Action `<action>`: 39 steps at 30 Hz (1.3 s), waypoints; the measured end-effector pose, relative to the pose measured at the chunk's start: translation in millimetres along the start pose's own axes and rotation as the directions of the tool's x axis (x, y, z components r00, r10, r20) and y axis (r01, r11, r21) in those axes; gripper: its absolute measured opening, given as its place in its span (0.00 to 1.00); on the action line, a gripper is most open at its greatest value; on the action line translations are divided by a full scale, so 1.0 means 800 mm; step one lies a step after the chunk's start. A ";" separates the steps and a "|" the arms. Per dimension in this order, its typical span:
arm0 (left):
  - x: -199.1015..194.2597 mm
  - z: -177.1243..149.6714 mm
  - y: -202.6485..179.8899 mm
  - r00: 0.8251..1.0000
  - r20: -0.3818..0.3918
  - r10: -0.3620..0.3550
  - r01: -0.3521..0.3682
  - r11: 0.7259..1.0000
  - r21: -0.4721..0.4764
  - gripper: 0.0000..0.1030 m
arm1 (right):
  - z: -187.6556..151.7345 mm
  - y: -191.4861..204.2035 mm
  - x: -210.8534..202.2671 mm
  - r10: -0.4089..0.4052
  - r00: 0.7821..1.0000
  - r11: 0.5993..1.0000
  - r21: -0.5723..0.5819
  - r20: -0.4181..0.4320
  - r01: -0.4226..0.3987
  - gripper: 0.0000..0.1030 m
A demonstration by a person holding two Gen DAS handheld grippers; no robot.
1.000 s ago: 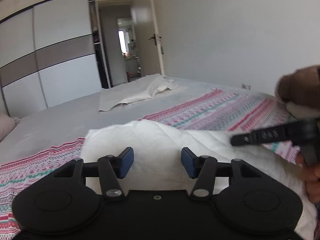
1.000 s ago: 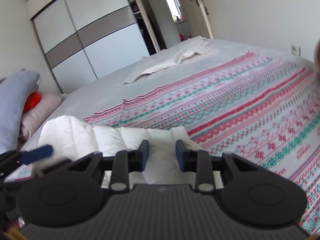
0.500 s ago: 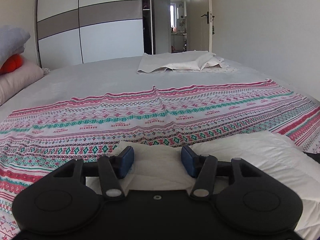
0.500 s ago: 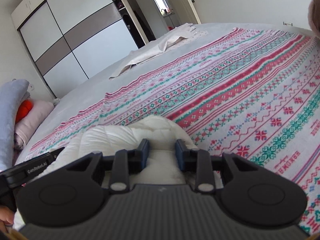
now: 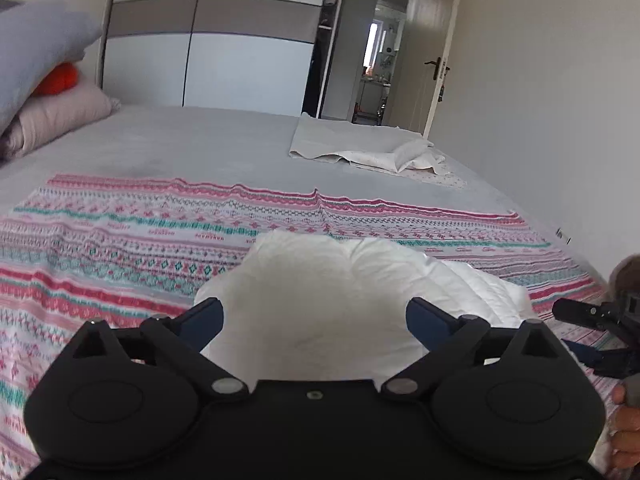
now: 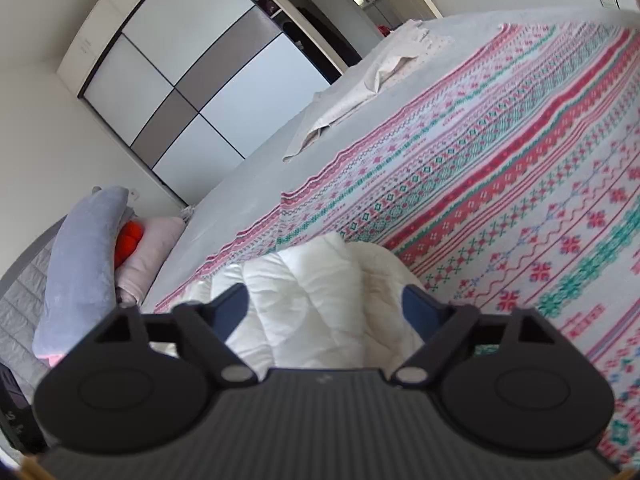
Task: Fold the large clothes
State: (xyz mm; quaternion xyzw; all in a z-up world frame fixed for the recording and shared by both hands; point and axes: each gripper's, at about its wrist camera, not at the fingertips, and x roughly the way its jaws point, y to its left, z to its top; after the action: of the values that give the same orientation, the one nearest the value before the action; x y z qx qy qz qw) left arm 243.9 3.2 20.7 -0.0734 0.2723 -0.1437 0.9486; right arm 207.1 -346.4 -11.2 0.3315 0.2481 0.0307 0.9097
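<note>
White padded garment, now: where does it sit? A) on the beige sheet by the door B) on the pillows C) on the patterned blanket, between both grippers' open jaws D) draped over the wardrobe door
C: the white padded garment lies on the patterned blanket, with the left gripper and right gripper spread wide around it, pads not pressing.

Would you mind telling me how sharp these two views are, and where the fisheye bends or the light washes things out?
Left wrist view: the wardrobe edges bow, the grey pillow is soft, and the doorway is overexposed. Right wrist view: the whole room sits tilted, the bedspread pattern smears toward the right edge, and the white padded garment is bright but readable.
</note>
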 end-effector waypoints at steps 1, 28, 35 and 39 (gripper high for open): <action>-0.006 -0.002 0.007 1.000 -0.021 -0.015 0.014 0.999 -0.052 1.00 | 0.001 0.001 -0.007 0.000 1.000 1.000 -0.005 -0.006 0.000 0.93; -0.001 -0.068 0.047 0.985 0.160 -0.059 0.100 0.960 -0.263 0.82 | -0.047 -0.025 0.040 0.130 0.975 0.958 0.275 -0.181 -0.077 0.74; -0.060 -0.065 0.034 0.980 0.199 -0.025 0.036 0.998 -0.050 0.82 | -0.012 0.018 -0.020 -0.002 0.997 0.999 0.054 -0.081 0.007 0.78; -0.077 -0.072 0.022 0.984 0.167 -0.059 0.061 0.998 -0.002 0.81 | -0.015 0.065 -0.057 -0.042 0.998 0.982 -0.183 0.050 0.051 0.75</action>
State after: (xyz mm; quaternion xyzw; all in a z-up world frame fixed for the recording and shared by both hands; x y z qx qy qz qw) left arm 166.8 35.3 -1.1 -0.0966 0.1900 -0.1647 0.9630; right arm 167.3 -309.2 32.5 0.2404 0.2312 0.0246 0.9424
